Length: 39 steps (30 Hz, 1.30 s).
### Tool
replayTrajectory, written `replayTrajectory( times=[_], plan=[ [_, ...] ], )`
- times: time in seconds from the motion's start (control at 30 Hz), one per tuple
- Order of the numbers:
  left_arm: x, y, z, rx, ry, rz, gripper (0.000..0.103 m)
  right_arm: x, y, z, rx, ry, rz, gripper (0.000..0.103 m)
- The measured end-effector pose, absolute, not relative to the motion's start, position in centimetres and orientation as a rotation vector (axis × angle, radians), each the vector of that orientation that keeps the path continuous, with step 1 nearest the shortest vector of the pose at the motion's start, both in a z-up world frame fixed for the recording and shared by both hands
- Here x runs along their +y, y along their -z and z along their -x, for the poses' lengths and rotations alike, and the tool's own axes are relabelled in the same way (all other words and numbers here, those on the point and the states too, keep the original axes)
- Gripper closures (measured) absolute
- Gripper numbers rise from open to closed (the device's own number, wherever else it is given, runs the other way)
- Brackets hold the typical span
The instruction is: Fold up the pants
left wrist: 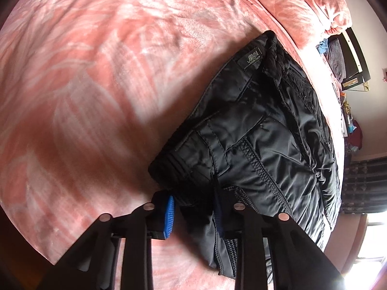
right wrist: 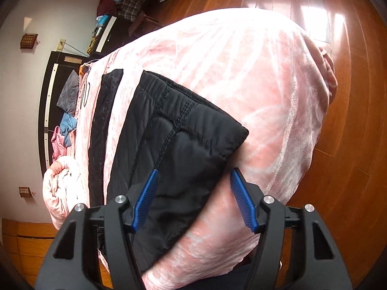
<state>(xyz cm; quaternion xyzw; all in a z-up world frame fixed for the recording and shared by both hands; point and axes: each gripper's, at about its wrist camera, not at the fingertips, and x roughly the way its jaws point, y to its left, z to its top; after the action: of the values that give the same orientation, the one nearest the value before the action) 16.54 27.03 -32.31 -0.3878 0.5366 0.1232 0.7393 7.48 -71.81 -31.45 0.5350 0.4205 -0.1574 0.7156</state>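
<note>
Two sets of jaws on the job. Left gripper [left wrist: 193, 213]: jaws pinched on a fold of the black pants [left wrist: 261, 130], fabric bunched between the blue pads [left wrist: 169, 217]. Right gripper [right wrist: 193, 200]: jaws wide, gripping nothing, one pad over the pants' edge, the other over bare blanket. Pants lie folded on the pink blanket [right wrist: 254, 77] covering the bed, centre-right of the left view, centre-left of the right view. Wood floor [right wrist: 350, 145] at right of the right view.
</note>
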Motion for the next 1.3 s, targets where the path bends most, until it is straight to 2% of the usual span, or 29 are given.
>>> replayTrajectory(
  times=[0.1,0.2,0.43,0.47,0.5,0.53,0.57,0.6,0.63,0.67,0.73,0.83,0.87,0.9,1.0,1.13,1.3],
  plan=[
    [27.1,31.1,-15.8,1.135,-0.322,0.837,0.082,-71.1,30.9,-7.9,0.905,0.316,-1.168,0.086],
    [28.6,30.0,-14.6,1.081,-0.377,0.868,0.083,-69.4,29.5,-8.7,0.908,0.247,-1.128,0.088],
    [30.0,31.6,-13.8,1.134,-0.395,0.877,0.08,-68.6,31.0,-8.9,1.014,0.283,-1.033,0.088],
    [30.1,31.8,-13.8,1.138,-0.398,0.88,0.077,-68.7,31.1,-9.0,1.025,0.272,-1.021,0.087],
    [30.1,31.9,-14.0,1.149,-0.398,0.878,0.075,-68.6,30.8,-9.2,1.04,0.258,-0.995,0.08],
    [30.1,31.8,-14.3,1.162,-0.391,0.873,0.072,-68.5,30.5,-9.5,1.059,0.246,-0.968,0.059],
    [30.4,31.3,-14.3,1.18,-0.391,0.859,0.069,-68.7,29.8,-9.5,1.073,0.246,-0.943,0.044],
    [30.8,30.6,-14.1,1.19,-0.407,0.827,0.054,-69.0,28.8,-9.1,1.07,0.27,-0.908,0.026],
    [31.2,29.3,-13.9,1.185,-0.455,0.77,0.032,-69.6,27.8,-8.7,1.068,0.294,-0.872,0.025],
    [31.6,27.6,-13.8,1.149,-0.507,0.703,0.022,-70.3,26.8,-8.6,1.068,0.318,-0.85,0.025],
    [32.8,24.9,-15.3,1.111,-0.501,0.609,0.019,-71.7,24.8,-9.1,1.061,0.362,-0.793,0.025],
    [33.9,22.3,-20.6,1.092,-0.352,0.55,0.009,-71.4,22.0,-13.5,1.064,0.284,-0.717,0.024],
    [34.0,21.8,-22.9,1.086,-0.279,0.539,0.006,-70.9,21.5,-15.7,1.07,0.226,-0.726,0.021],
    [33.9,21.5,-25.6,1.087,-0.215,0.523,0.004,-70.4,21.1,-17.9,1.072,0.169,-0.741,0.013],
    [33.5,22.0,-32.9,1.092,-0.118,0.473,0.004,-68.0,20.9,-25.3,1.105,0.074,-0.74,0.012],
    [33.5,25.9,-40.2,1.156,-0.049,0.543,0.004,-65.5,21.5,-34.6,1.142,0.015,-0.703,0.012],
    [32.1,30.7,-44.1,1.234,-0.029,0.528,0.004,-64.0,23.6,-43.7,1.175,-0.018,-0.688,0.012]
  ],
)
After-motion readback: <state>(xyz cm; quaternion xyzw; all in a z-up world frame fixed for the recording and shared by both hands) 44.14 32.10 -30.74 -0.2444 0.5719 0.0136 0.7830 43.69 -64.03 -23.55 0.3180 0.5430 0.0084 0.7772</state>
